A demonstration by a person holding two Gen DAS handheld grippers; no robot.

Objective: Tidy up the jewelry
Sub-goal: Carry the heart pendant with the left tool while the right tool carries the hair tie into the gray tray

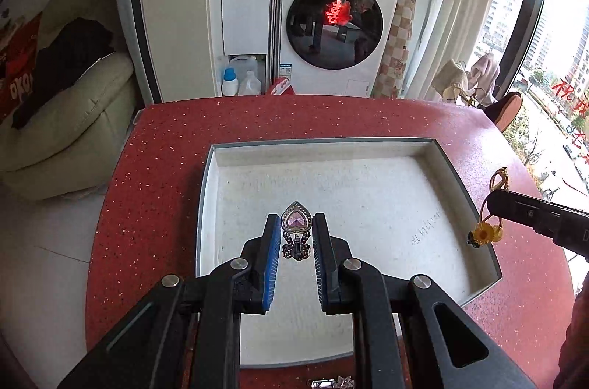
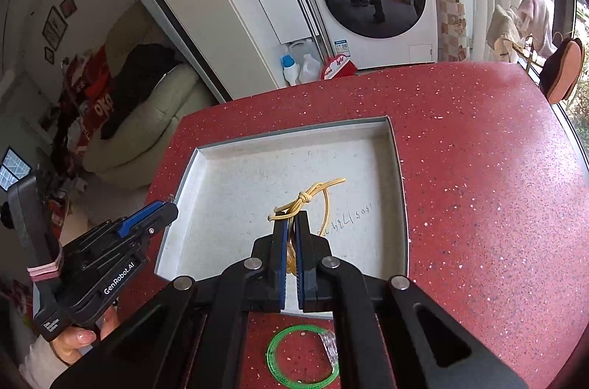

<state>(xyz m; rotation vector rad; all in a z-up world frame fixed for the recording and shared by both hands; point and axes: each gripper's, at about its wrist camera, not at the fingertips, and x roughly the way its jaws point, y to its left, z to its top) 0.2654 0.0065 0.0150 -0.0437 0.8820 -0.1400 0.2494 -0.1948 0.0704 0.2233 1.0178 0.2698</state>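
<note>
Left tool [image 1: 294, 223] grips heart clip [image 1: 296, 219] over tray [image 1: 368, 146].

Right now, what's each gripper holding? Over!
Left gripper shut on heart-shaped purple gem hairpin. Right gripper shut on yellow cord sunflower charm. Both above white tray; nothing blocking.

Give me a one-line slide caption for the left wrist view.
Left gripper carries a heart-shaped hair clip over the white tray on a red counter.
</note>
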